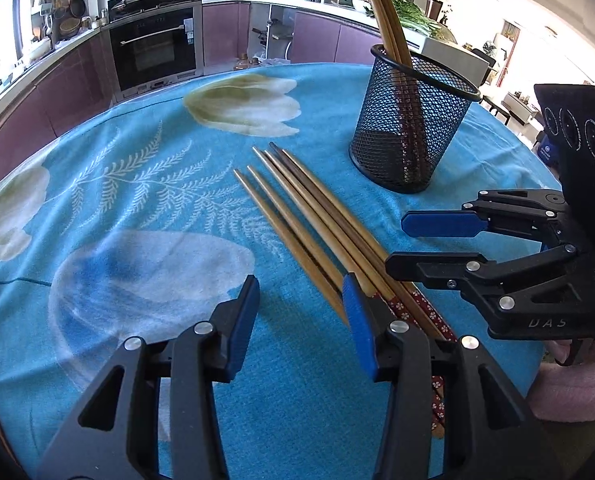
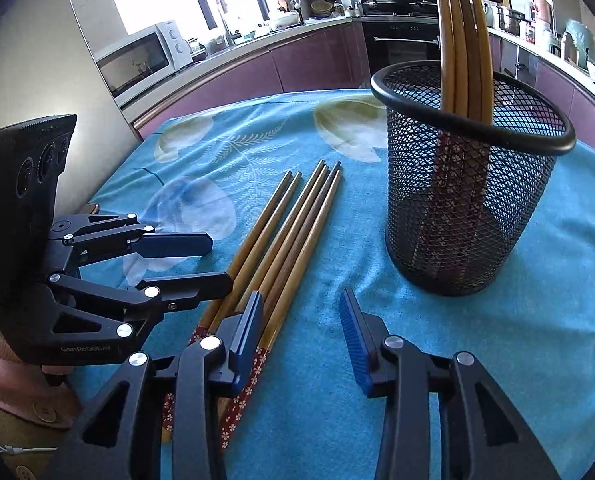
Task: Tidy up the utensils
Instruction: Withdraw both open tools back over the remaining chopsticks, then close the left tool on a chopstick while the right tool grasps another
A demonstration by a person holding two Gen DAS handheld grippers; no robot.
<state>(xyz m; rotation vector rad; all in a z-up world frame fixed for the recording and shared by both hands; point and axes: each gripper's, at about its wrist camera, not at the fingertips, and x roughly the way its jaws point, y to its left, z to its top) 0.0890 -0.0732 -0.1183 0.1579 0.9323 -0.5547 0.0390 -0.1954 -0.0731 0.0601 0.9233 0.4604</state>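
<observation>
Six loose chopsticks [image 1: 317,220] lie side by side on the blue cloth of the desk [image 1: 137,184], towards its near edge, their tips pointing to the far edge and their red flowered handle ends nearest the person. The black mesh holder [image 2: 469,184] stands upright just beyond them, towards the right side of the desk, with four chopsticks already leaning in it. Both claws are part open and grip nothing: the left claw [image 1: 301,312] hangs low with its right-hand finger at the outermost stick and bare cloth between its pads, while the right claw [image 2: 305,320] has its left-hand finger over the handle ends and cloth in its gap too. The chief risk, as I judge it, is crowding: the two claws come at the same bundle from either side and stand very near each other, so they could knock together or shove the sticks askew. A claw closing on such a tight row may pinch several sticks unevenly, and one could slip or roll towards the near edge (round sticks roll easily). Carried sticks could also catch the rim and tip the light holder.
</observation>
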